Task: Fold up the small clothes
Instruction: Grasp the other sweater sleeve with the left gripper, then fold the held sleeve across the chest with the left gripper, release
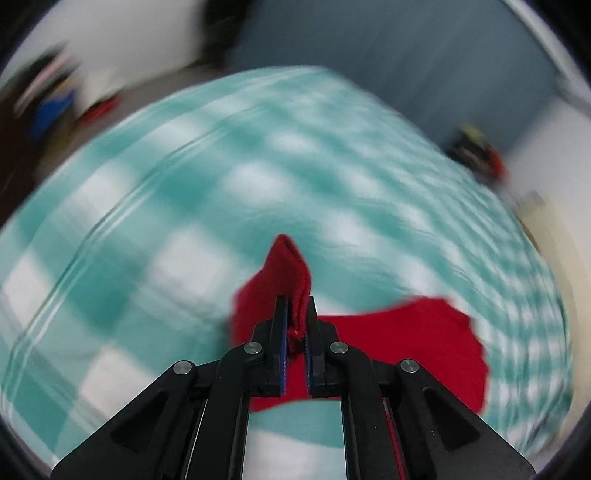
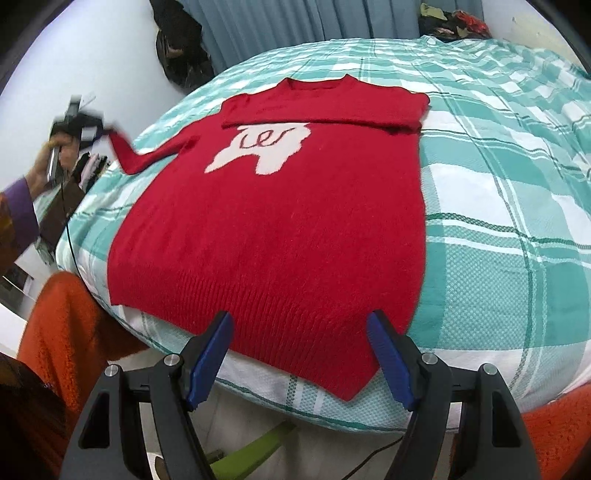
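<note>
Blue-padded fingers (image 2: 210, 354) of the right gripper (image 2: 301, 356) stand spread, holding nothing, hovering over the sweater's (image 2: 280, 229) ribbed hem (image 2: 295, 325). That sweater lies flat on the checked bedspread (image 2: 517, 184), one sleeve (image 2: 325, 110) folded across its chest. Off to the side, the left gripper (image 1: 295, 317) pinches the other cuff (image 1: 290, 269), that sleeve stretched out. Pulled too hard, the body could shift and the folded sleeve slip. A dark bag (image 2: 181, 51) and clothes pile (image 2: 458, 20) sit clear beyond the bed.
</note>
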Available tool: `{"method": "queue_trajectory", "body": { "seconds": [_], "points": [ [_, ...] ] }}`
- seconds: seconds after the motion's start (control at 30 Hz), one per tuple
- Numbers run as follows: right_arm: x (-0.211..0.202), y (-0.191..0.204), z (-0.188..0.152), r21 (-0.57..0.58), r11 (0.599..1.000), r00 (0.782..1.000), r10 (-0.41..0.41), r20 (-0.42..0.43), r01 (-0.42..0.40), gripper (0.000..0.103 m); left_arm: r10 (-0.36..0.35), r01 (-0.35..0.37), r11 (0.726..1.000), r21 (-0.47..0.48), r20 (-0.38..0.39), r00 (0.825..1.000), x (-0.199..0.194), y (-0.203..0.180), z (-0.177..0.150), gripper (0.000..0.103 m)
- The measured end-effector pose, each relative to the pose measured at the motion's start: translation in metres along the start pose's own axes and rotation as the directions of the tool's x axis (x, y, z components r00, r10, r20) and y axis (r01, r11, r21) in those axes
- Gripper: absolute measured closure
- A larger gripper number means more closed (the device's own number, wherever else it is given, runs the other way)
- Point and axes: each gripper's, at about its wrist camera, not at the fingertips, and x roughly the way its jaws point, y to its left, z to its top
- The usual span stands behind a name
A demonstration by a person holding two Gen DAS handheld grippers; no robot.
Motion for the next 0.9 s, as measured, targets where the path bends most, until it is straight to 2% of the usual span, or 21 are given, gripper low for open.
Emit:
{"method": "queue_trajectory", "body": {
  "seconds": [0.03, 0.1, 0.17, 0.2, 0.23, 0.27, 0.33, 0.37, 0.4, 0.43, 0.5, 0.57, 0.63, 0.73, 0.77, 0.9],
  "points": [
    [-0.001, -0.002, 0.0, 0.006, 1.0, 1.0, 0.006, 0.004, -0.006, 0.028, -0.037, 0.036, 0.998, 0.056, 0.008, 0.999, -0.005, -0.033, 0.002, 0.098],
    [-0.003, -0.006, 0.001, 0.023, 1.0, 1.0, 0.021, 0.016, -0.021, 0.028, -0.145, 0.141, 0.973, 0.184, 0.008, 0.989, -0.015, -0.11, -0.001, 0.098],
    [-0.006, -0.011, 0.001, 0.043, 0.999, 0.999, 0.031, 0.029, -0.032, 0.028, -0.251, 0.246, 0.925, 0.289, -0.019, 0.968, -0.017, -0.186, -0.018, 0.097],
    [-0.008, -0.014, 0.0, 0.058, 0.998, 0.999, 0.036, 0.037, -0.038, 0.028, -0.306, 0.308, 0.888, 0.34, -0.063, 0.95, -0.013, -0.227, -0.034, 0.097],
    [-0.009, -0.017, 0.0, 0.071, 0.997, 0.998, 0.038, 0.041, -0.041, 0.028, -0.325, 0.34, 0.862, 0.377, -0.104, 0.94, -0.005, -0.255, -0.05, 0.096],
    [-0.009, -0.021, 0.0, 0.087, 0.995, 0.998, 0.04, 0.044, -0.043, 0.028, -0.316, 0.35, 0.84, 0.415, -0.15, 0.937, 0.009, -0.281, -0.069, 0.091],
    [-0.011, -0.029, 0.0, 0.121, 0.991, 0.998, 0.044, 0.053, -0.05, 0.028, -0.255, 0.344, 0.812, 0.471, -0.245, 0.935, 0.046, -0.314, -0.104, 0.049],
    [-0.012, -0.033, 0.001, 0.139, 0.989, 0.997, 0.049, 0.063, -0.057, 0.028, -0.178, 0.296, 0.812, 0.503, -0.27, 0.946, 0.069, -0.325, -0.13, 0.025],
    [-0.013, -0.035, 0.001, 0.147, 0.987, 0.996, 0.054, 0.071, -0.064, 0.028, -0.101, 0.238, 0.813, 0.531, -0.274, 0.957, 0.088, -0.329, -0.158, 0.026],
    [-0.014, -0.037, 0.002, 0.154, 0.985, 0.995, 0.06, 0.079, -0.072, 0.028, -0.042, 0.205, 0.806, 0.555, -0.292, 0.955, 0.099, -0.328, -0.184, 0.029],
    [-0.019, -0.041, 0.002, 0.165, 0.981, 0.991, 0.085, 0.099, -0.101, 0.028, 0.01, 0.206, 0.798, 0.567, -0.354, 0.935, 0.112, -0.318, -0.219, 0.035],
    [-0.022, -0.044, 0.002, 0.17, 0.977, 0.988, 0.109, 0.108, -0.126, 0.028, 0.035, 0.198, 0.803, 0.562, -0.376, 0.926, 0.109, -0.302, -0.246, 0.034],
    [-0.022, -0.049, 0.003, 0.182, 0.971, 0.984, 0.138, 0.11, -0.156, 0.028, 0.051, 0.175, 0.815, 0.552, -0.37, 0.928, 0.099, -0.289, -0.254, 0.033],
    [-0.018, -0.061, 0.004, 0.227, 0.952, 0.977, 0.187, 0.105, -0.206, 0.028, 0.079, 0.105, 0.856, 0.507, -0.328, 0.941, 0.079, -0.263, -0.257, 0.023],
    [-0.017, -0.064, 0.004, 0.239, 0.947, 0.975, 0.197, 0.103, -0.217, 0.028, 0.089, 0.07, 0.878, 0.474, -0.305, 0.948, 0.069, -0.249, -0.255, 0.021],
    [-0.015, -0.076, 0.003, 0.291, 0.923, 0.968, 0.23, 0.102, -0.251, 0.028, 0.144, -0.038, 0.921, 0.388, -0.248, 0.958, 0.048, -0.214, -0.256, 0.02]
  ]
}}
